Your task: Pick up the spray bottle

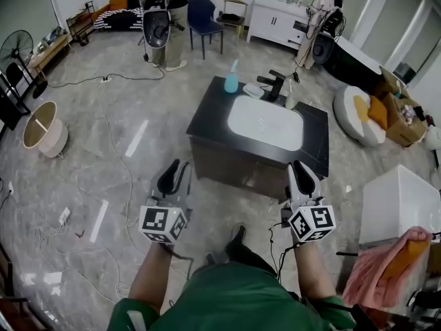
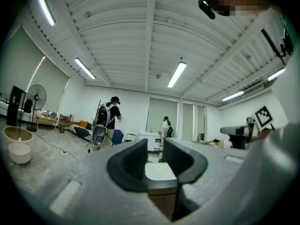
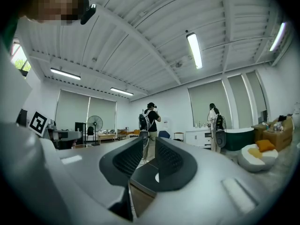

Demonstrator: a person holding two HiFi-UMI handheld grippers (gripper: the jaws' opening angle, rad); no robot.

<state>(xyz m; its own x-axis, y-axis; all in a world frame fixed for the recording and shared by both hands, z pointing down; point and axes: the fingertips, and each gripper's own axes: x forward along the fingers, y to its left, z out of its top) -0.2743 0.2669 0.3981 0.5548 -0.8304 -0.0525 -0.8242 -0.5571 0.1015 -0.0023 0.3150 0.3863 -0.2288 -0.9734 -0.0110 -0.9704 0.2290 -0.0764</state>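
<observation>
A teal spray bottle [image 1: 231, 78] stands upright at the back left corner of a dark vanity counter [image 1: 207, 116], which holds a white sink basin [image 1: 265, 124]. A second, pale bottle [image 1: 292, 96] stands behind the basin on the right, beside a black faucet [image 1: 275, 85]. My left gripper [image 1: 172, 176] is well short of the counter's front left, its jaws a little apart with nothing between them. My right gripper [image 1: 302, 174] sits near the front right corner, also narrowly open and holding nothing. Both point level at the counter. The left gripper [image 2: 155, 161] and right gripper [image 3: 150, 156] views show bare gaps.
A white soap dish [image 1: 253, 90] lies by the faucet. Cables trail across the floor at left [image 1: 117, 178], near a round beige bin [image 1: 43, 128] and a fan [image 1: 15, 54]. A white box [image 1: 396, 205] and pink cloth [image 1: 386, 267] are at right. Two people [image 1: 165, 19] [image 1: 320, 19] stand far back.
</observation>
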